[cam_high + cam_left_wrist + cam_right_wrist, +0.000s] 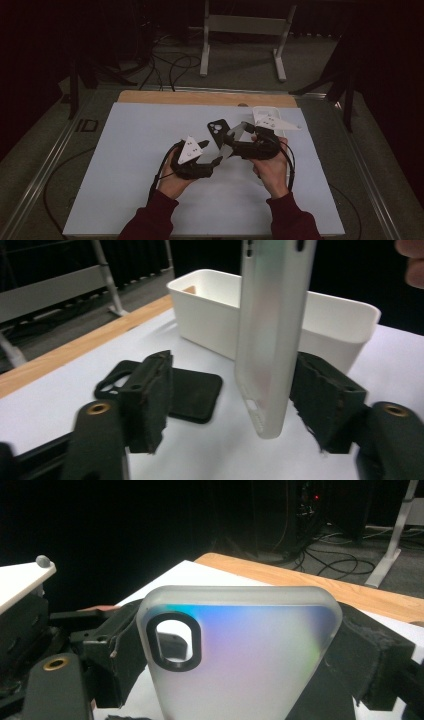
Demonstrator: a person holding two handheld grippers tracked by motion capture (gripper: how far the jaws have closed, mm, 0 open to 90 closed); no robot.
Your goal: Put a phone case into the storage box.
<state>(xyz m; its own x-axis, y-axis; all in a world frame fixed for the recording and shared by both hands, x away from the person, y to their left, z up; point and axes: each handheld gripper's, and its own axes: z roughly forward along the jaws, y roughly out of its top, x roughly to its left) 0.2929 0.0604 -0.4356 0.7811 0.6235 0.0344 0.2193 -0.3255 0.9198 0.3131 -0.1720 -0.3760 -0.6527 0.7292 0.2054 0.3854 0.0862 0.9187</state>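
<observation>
Right gripper view: right tool (240,645) clenched on frosted phone case (240,665), its lower end cut off. Left tool (235,405) released, case between its jaws; black case (192,397) beyond, partly hidden.

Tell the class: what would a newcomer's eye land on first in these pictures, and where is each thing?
First, the frosted translucent phone case with its black-ringed camera hole, held upright above the table's middle in the right gripper, its lower end hanging between the left gripper's open jaws. Next, the black phone case lying flat on the white table just beyond, and the white bin behind it near the far wooden edge.
</observation>
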